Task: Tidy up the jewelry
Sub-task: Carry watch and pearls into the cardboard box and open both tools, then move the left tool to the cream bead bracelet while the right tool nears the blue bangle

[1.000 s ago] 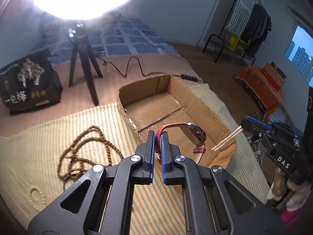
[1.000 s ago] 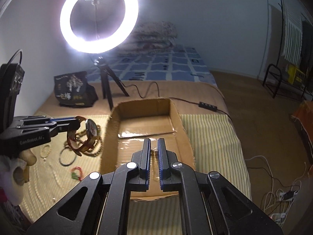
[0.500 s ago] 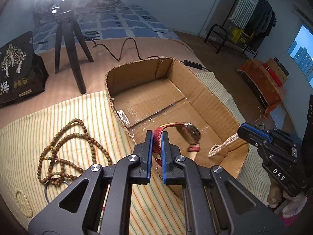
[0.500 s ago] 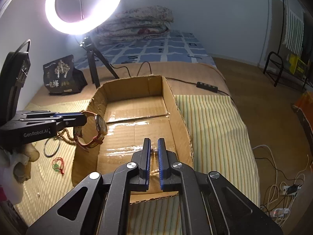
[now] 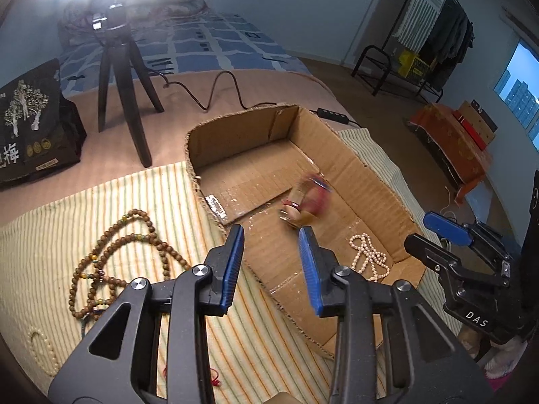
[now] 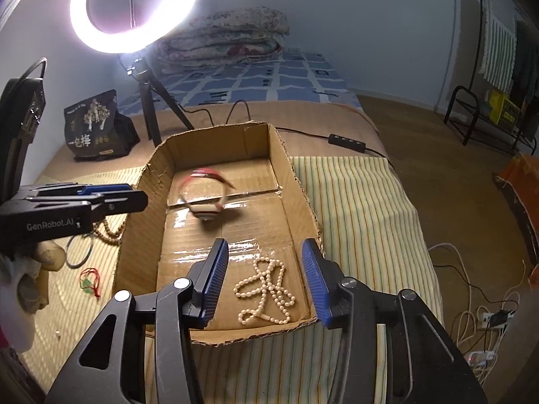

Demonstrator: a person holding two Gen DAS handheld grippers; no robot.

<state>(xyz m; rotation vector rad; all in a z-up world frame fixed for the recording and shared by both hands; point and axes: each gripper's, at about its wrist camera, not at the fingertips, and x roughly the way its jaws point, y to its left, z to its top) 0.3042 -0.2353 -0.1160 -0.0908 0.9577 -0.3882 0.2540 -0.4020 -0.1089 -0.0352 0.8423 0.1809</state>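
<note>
Both jaws have just been opening and hold nothing, and the long brown wooden bead necklace (image 5: 118, 256) lies on the striped cloth nearest the left gripper (image 5: 271, 262), not the right gripper (image 6: 264, 277).

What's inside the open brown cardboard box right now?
Inside the cardboard box: a white pearl necklace heaped at the near end, and a red-strapped wristwatch, motion-blurred, mid-box. The floor behind the near wall is hidden, partly by the right gripper's fingers.

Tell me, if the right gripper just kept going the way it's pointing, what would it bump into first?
Probably the pearl necklace lying on the cardboard box floor: it sits between the right gripper's open fingers, nothing in between. Depth is hard to judge.
</note>
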